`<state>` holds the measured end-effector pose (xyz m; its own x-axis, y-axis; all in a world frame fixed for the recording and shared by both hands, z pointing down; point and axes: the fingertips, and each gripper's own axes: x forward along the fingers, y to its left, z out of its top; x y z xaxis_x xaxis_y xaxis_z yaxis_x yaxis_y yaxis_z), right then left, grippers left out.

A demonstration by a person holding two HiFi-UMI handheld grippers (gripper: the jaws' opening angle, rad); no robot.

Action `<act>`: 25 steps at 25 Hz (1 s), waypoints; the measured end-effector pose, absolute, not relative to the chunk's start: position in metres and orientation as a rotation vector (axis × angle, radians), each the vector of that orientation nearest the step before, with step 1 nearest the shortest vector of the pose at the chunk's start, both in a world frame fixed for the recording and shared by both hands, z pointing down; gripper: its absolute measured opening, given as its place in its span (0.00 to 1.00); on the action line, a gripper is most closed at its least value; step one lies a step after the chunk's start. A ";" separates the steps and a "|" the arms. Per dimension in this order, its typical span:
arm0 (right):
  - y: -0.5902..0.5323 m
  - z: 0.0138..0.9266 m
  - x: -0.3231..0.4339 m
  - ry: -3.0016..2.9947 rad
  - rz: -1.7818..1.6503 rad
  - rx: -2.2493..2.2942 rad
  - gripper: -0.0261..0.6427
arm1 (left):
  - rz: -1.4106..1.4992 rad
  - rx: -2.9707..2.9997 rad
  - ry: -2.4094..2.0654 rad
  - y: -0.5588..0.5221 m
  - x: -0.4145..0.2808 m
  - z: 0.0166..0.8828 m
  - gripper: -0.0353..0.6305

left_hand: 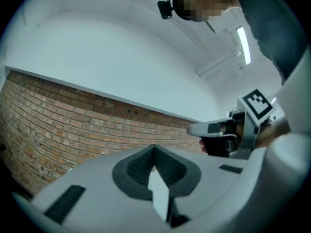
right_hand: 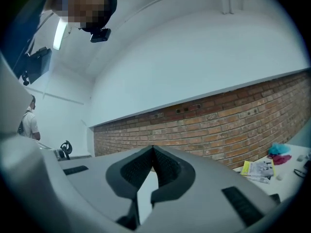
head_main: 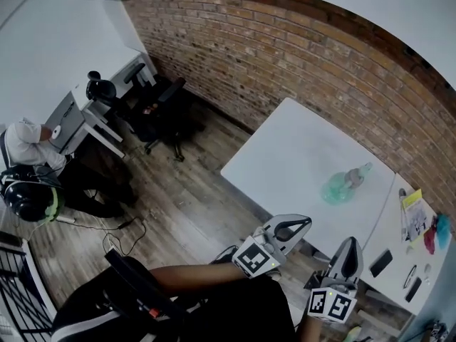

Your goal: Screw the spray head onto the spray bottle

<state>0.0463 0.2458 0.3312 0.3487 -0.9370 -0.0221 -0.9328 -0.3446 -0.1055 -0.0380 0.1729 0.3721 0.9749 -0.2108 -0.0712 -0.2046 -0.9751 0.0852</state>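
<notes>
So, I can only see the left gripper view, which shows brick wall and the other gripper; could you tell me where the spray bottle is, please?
Observer: The head view shows the green spray bottle on the white table, and neither gripper touches it.
Operator: Thank you. Is the right gripper holding anything?
Observer: No. In its own view, the right gripper has its jaws together with nothing between them.
Operator: And how near is mine?
Observer: In the head view, the left gripper lines up with the table's near edge, short of the bottle.
</notes>
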 end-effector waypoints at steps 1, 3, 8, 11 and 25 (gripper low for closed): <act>0.241 0.331 0.042 1.747 -0.064 -2.491 0.05 | -0.123 3.055 -0.344 0.171 -0.043 0.369 0.06; 0.235 0.334 0.038 1.765 -0.070 -2.502 0.05 | -0.135 3.086 -0.379 0.168 -0.049 0.363 0.06; 0.234 0.347 0.052 1.718 -0.112 -2.556 0.05 | -0.121 3.078 -0.454 0.151 -0.051 0.366 0.06; 0.232 0.346 0.055 1.739 -0.071 -2.574 0.05 | -0.065 3.092 -0.489 0.143 -0.053 0.374 0.06; 0.220 0.347 0.066 1.788 -0.009 -2.577 0.05 | -0.072 3.073 -0.496 0.128 -0.029 0.382 0.06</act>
<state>0.0657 0.2202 0.3465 0.3498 -0.9368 0.0016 -0.9368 -0.3498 -0.0074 -0.0290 0.1282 0.3818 0.9482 -0.3151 -0.0411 -0.3138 -0.9489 0.0345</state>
